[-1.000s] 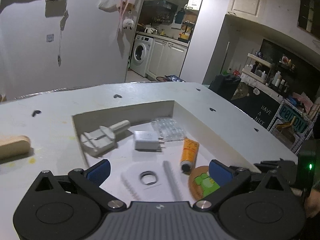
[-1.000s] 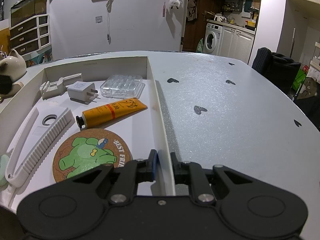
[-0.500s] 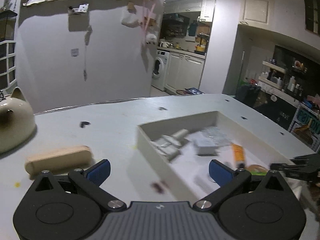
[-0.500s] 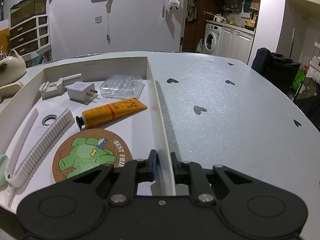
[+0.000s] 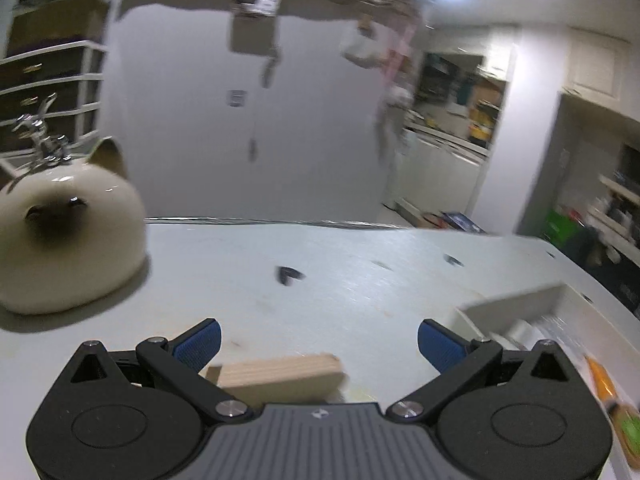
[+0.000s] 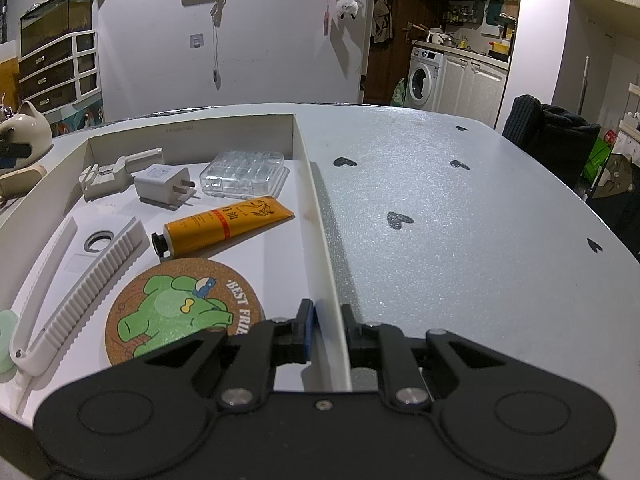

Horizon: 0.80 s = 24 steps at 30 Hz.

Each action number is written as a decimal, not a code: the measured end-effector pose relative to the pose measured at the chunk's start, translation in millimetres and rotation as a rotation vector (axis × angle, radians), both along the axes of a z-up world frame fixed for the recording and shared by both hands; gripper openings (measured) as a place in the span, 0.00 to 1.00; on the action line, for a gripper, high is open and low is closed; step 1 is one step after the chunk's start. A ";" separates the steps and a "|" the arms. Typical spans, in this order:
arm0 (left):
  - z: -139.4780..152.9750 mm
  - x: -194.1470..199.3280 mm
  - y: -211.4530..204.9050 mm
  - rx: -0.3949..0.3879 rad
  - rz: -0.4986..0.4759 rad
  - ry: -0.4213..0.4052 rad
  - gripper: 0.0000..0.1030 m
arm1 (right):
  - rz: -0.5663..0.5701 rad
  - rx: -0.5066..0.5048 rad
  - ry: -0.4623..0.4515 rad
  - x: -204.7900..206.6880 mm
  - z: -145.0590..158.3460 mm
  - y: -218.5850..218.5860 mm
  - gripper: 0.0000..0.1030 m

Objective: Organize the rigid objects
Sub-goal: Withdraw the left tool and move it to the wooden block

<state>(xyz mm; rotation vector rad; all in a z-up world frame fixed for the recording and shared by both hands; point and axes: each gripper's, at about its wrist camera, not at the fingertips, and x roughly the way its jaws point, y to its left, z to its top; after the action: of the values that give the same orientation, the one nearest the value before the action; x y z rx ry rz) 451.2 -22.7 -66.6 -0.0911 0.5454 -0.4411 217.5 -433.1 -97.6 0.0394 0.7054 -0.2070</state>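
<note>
A white tray (image 6: 316, 216) holds an orange tube (image 6: 224, 226), a white charger (image 6: 162, 186), a clear plastic case (image 6: 244, 172), a white comb-like tool (image 6: 86, 280), a cork coaster (image 6: 180, 312) and a white plug piece (image 6: 114, 174). My right gripper (image 6: 328, 316) is shut on the tray's right wall near its front end. In the left wrist view a pale wooden block (image 5: 280, 374) lies on the table between the wide-apart blue pads of my left gripper (image 5: 318, 342), untouched. That gripper is open. The tray's corner (image 5: 516, 308) shows at the right of this view.
A cream cat-shaped ceramic pot (image 5: 68, 240) stands on the table to the left of the block. The grey table top (image 6: 460, 232) carries small black heart marks. A dark chair back (image 6: 548, 132) is at the far right edge.
The left gripper swung left, away from over the tray, to the wooden block, which now lies between its open fingers. The right gripper and the tray stayed still.
</note>
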 end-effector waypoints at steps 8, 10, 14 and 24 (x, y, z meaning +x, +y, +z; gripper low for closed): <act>-0.9 -10.7 5.6 -0.003 -0.028 0.029 1.00 | -0.002 0.005 -0.009 -0.7 -0.2 0.6 0.14; -1.7 -20.4 5.6 0.000 -0.058 0.041 1.00 | -0.001 0.007 -0.011 -0.7 -0.5 0.2 0.14; -8.4 -34.7 9.2 -0.012 -0.075 0.100 1.00 | -0.001 0.010 -0.018 -2.1 -1.5 -0.1 0.14; 0.4 -16.2 6.6 0.133 -0.149 0.038 1.00 | -0.005 0.005 -0.022 -2.3 -2.4 1.8 0.14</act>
<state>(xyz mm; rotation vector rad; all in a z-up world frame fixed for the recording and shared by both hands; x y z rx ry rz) 434.9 -16.1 -66.2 0.0688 0.6199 -0.5474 215.2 -431.3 -100.0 0.0483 0.6836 -0.2097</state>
